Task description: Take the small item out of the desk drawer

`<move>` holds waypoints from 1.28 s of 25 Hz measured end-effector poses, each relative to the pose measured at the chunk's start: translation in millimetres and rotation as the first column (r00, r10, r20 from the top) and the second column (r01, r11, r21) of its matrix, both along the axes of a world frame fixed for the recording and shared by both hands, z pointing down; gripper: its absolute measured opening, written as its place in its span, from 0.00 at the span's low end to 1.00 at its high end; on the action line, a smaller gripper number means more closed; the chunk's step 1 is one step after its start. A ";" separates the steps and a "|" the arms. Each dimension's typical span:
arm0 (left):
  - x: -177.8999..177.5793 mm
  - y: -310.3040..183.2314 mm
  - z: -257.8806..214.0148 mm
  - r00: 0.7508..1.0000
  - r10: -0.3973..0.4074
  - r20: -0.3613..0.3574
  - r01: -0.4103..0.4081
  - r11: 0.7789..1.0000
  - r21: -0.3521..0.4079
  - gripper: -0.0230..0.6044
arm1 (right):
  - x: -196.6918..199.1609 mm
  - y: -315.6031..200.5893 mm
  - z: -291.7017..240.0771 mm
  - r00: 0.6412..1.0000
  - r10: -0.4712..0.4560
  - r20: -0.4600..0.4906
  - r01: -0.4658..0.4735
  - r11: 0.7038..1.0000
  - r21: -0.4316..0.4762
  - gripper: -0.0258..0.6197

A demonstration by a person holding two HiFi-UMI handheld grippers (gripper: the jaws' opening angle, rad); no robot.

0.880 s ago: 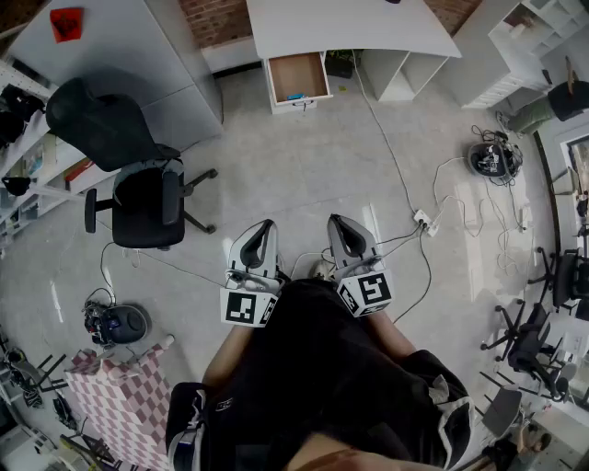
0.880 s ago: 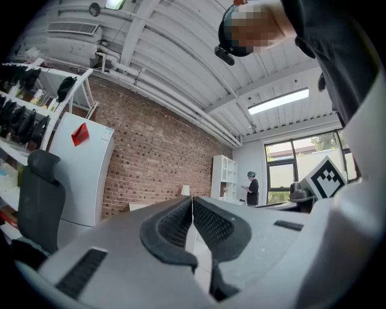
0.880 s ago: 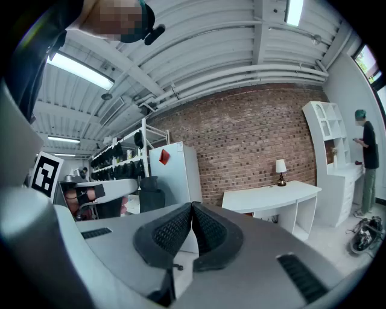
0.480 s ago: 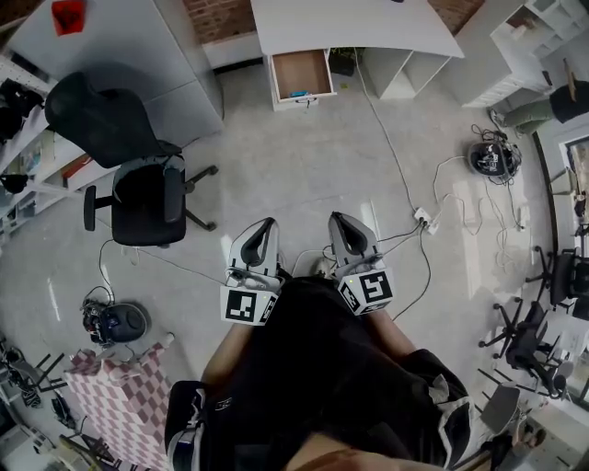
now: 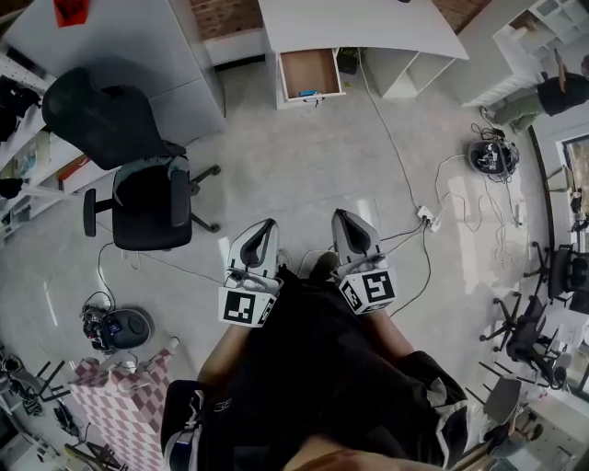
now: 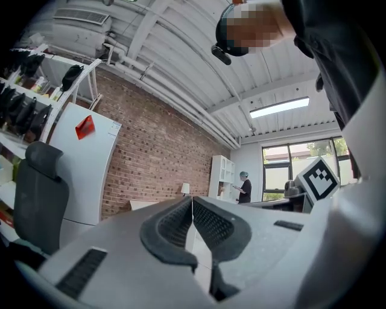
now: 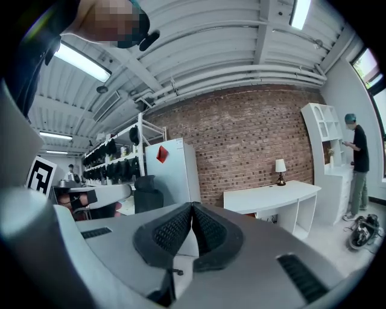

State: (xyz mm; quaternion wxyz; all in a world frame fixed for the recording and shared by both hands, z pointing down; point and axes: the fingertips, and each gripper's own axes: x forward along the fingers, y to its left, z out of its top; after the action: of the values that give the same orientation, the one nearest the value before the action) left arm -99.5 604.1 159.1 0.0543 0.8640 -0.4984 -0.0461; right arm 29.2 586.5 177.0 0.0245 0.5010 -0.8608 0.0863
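An office: white desk (image 5: pixel 359 23), black swivel chairs (image 5: pixel 147 204), shelving (image 5: pixel 538 23), brick wall (image 7: pixel 253 145), floor cables (image 5: pixel 396 156).

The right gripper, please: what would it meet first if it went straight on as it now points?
Nothing close: open floor, then probably the tall white cabinet's edge beside the white desk; depth is unclear.

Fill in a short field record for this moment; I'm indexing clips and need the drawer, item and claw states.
drawer: open, pulled out from under the white desk
small blue item: inside the drawer, near its front edge
left claw: shut, nothing in it, held close to the person's body
right claw: shut, nothing in it, beside the left claw
surroundings: office chair at left, power strip with cables on the floor at right
stage: drawer not yet reached
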 end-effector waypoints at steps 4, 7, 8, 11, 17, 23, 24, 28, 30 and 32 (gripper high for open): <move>-16.1 -19.4 15.4 1.000 0.026 0.014 -0.025 0.999 -0.027 0.05 | -12.8 -13.1 9.3 1.000 0.022 -0.017 -0.022 1.000 -0.009 0.08; -14.9 -36.9 23.4 0.999 0.041 0.019 -0.040 0.998 -0.046 0.05 | -11.7 -29.0 17.1 0.999 0.034 -0.022 -0.034 0.999 -0.024 0.08; -13.1 -44.8 24.9 0.999 0.045 0.023 -0.044 0.998 -0.047 0.05 | -10.8 -37.5 19.1 0.999 0.035 -0.019 -0.035 0.999 -0.025 0.08; -6.1 -69.0 26.2 0.998 0.049 0.040 -0.047 0.998 -0.039 0.05 | -9.0 -66.6 24.3 1.000 0.025 -0.005 -0.025 0.999 -0.030 0.08; 5.5 -143.5 34.5 0.998 0.010 0.054 -0.007 0.999 -0.050 0.05 | -7.2 -153.3 33.7 0.999 -0.048 0.001 0.048 0.998 -0.031 0.08; 29.7 -252.5 35.2 0.994 -0.052 0.094 0.058 0.996 -0.069 0.05 | 20.0 -269.9 37.7 0.995 -0.099 0.006 0.099 0.994 -0.046 0.08; 35.0 -269.9 34.8 0.993 -0.059 0.099 0.066 0.995 -0.072 0.05 | 25.2 -287.9 38.1 0.994 -0.109 0.003 0.109 0.993 -0.050 0.08; 56.8 -332.4 39.1 0.989 -0.076 0.124 0.086 0.993 -0.080 0.05 | 48.5 -355.3 45.3 0.989 -0.147 -0.010 0.146 0.987 -0.061 0.08; 64.2 -358.0 45.9 0.985 -0.084 0.150 0.099 0.990 -0.096 0.05 | 59.6 -387.5 52.7 0.987 -0.156 -0.025 0.154 0.986 -0.065 0.08; 68.4 -378.1 52.5 0.979 -0.087 0.182 0.109 0.987 -0.114 0.05 | 66.9 -414.7 61.1 0.986 -0.161 -0.042 0.158 0.985 -0.075 0.08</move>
State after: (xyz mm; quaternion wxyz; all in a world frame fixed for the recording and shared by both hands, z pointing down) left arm -31.1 226.1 211.7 0.0608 0.8339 -0.5453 0.0591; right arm 96.1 171.8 238.0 0.0697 0.4311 -0.8937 0.1026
